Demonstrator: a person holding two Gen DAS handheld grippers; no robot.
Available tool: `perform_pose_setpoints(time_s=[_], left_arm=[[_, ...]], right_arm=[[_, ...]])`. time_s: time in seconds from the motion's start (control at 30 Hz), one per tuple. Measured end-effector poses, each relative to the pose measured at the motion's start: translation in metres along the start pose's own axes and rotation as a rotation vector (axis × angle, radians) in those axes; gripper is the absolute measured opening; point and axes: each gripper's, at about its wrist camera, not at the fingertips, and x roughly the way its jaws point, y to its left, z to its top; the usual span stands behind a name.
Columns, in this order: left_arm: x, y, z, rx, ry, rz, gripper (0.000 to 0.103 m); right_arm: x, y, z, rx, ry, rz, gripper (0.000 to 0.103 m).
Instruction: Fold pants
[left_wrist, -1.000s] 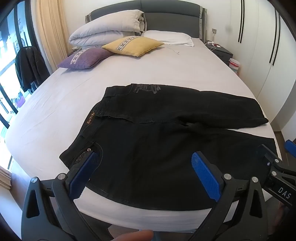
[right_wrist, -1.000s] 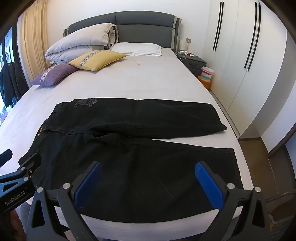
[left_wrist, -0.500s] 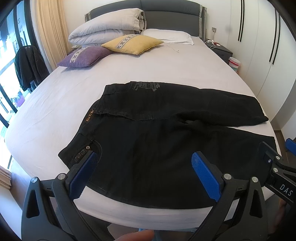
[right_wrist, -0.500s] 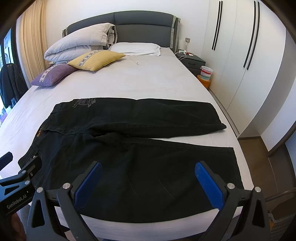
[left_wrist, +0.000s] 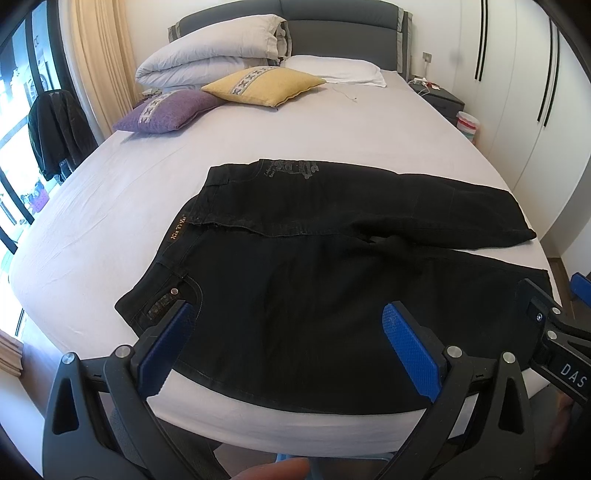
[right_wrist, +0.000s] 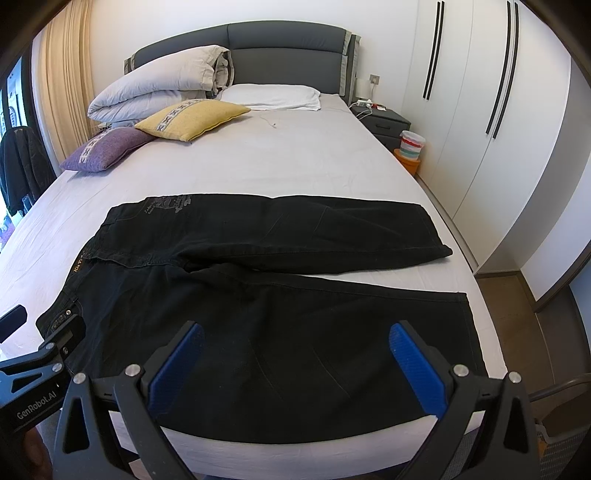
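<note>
Right now I have the pants (left_wrist: 332, 280) spread flat on the bed (left_wrist: 110, 206), just ahead of and below both tongs, and their long axis runs left to right across my view: waistband toward the window side, hems toward the wardrobe side. One leg lies nearer the headboard, the other nearer the bed's foot edge, and that near leg reaches almost to the edge itself. My left gripper (left_wrist: 288, 343) hangs over the waist end of the pants, its left pad just above the pocket corner with the rivet, so I judge it the nearer one for the waistband. My right gripper (right_wrist: 295, 365) hangs over the near leg toward the hem, so that end falls to it. Both tongs stand spread wide with nothing between the blue pads, and neither touches the cloth as far as I can tell. The move I expect, lifting the near leg over onto the far one, turns on that split: each tong takes its own end of the pants' near edge, and the fold goes away from me toward the headboard. Against the frames from a second ago very little differs; the pants lie the same, the tongs are as wide as they were, and both views have shifted only slightly
</note>
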Motion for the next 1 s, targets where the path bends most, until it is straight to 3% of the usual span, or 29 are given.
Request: perform_pose_setpoints(time_s=[1.0], left_arm=[[0.0019,-0.0023,-0.0007,0.003,0.006,-0.005,0.103]], right_arm=[[0.0003,-0.0005,-0.0002,0.003,0.000,0.001,0.103]])
